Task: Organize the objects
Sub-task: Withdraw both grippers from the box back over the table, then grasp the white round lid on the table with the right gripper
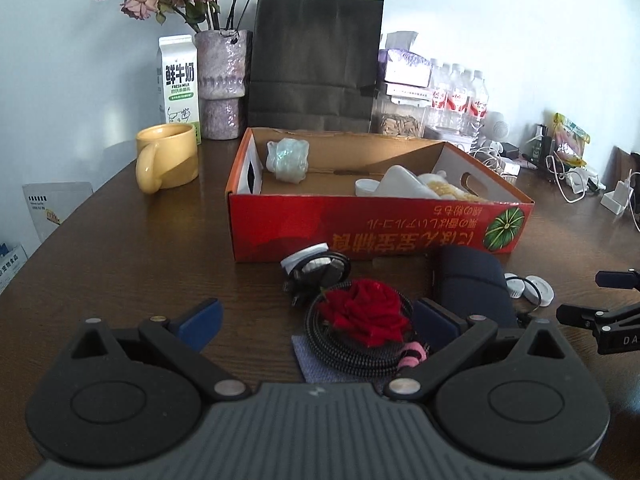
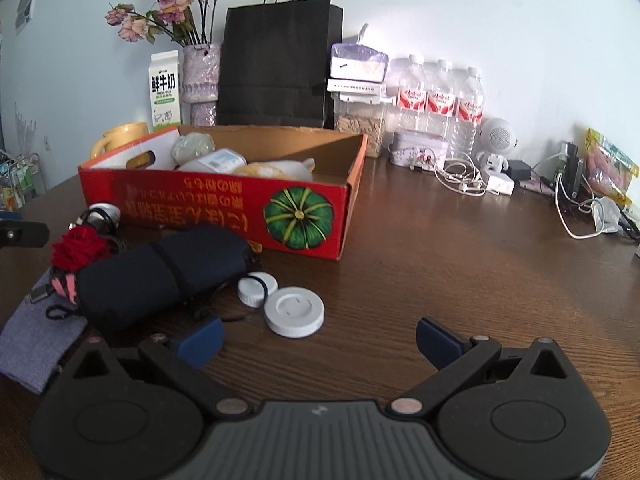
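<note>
Box (image 1: 376,236) on worktop (image 1: 140,264) partly filled: bottle, few bits inside. Left outside, near side: rose (image 1: 370,312) on cable coil, navy pouch (image 2: 160,272), white caps (image 2: 294,312). Left tongs (image 1: 316,322) released around rose; right tongs (image 2: 318,338) released, empty.

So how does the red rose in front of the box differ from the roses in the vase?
The red rose is bright red and looks fresh; the vase roses are faded pink-purple and look dried. The red rose lies low on a coiled black cable on the table, with no stem showing, while the vase roses stand on long stems in the vase by the wall. Both are roses.
</note>
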The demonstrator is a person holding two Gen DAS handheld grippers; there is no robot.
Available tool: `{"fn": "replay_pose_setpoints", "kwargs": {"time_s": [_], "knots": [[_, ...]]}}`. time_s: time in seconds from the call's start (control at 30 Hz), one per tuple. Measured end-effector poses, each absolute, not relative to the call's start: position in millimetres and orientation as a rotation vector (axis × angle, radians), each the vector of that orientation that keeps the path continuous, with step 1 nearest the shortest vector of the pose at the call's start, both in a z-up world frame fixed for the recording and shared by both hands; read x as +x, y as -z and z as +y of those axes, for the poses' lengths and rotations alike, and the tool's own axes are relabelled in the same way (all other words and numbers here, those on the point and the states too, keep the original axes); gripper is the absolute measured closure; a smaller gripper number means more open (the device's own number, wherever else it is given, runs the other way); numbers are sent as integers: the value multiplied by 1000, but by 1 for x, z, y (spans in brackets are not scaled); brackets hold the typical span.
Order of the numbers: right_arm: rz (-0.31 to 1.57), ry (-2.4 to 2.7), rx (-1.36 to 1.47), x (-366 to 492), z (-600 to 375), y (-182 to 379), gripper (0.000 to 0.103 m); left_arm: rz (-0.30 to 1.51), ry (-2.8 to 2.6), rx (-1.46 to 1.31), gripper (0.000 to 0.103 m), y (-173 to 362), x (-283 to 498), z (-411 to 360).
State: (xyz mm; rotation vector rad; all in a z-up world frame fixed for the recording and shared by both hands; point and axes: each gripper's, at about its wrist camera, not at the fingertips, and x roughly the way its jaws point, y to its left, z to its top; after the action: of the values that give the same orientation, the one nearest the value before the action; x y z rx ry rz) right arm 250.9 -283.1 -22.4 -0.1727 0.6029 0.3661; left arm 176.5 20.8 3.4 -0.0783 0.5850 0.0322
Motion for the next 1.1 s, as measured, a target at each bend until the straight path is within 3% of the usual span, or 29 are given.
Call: {"fn": "replay_pose_setpoints", "kwargs": {"time_s": [0.17, 0.27, 0.4, 0.5, 0.6, 1.1], "knots": [[632, -386, -209, 265, -281, 29, 22, 592, -40, -80, 0, -3, 174, 21], [650, -421, -192, 276, -280, 31, 29, 591, -44, -81, 0, -3, 173, 21], [657, -452, -160, 290, -281, 33, 31, 591, -47, -82, 0, -3, 173, 22], [649, -486, -142, 293, -280, 34, 44, 593, -47, -78, 0, -4, 174, 21], [636, -519, -154, 290, -276, 33, 65, 594, -46, -78, 0, -4, 174, 20], [481, -407, -91, 263, -285, 19, 65, 618, -28, -79, 0, 3, 179, 15]]}}
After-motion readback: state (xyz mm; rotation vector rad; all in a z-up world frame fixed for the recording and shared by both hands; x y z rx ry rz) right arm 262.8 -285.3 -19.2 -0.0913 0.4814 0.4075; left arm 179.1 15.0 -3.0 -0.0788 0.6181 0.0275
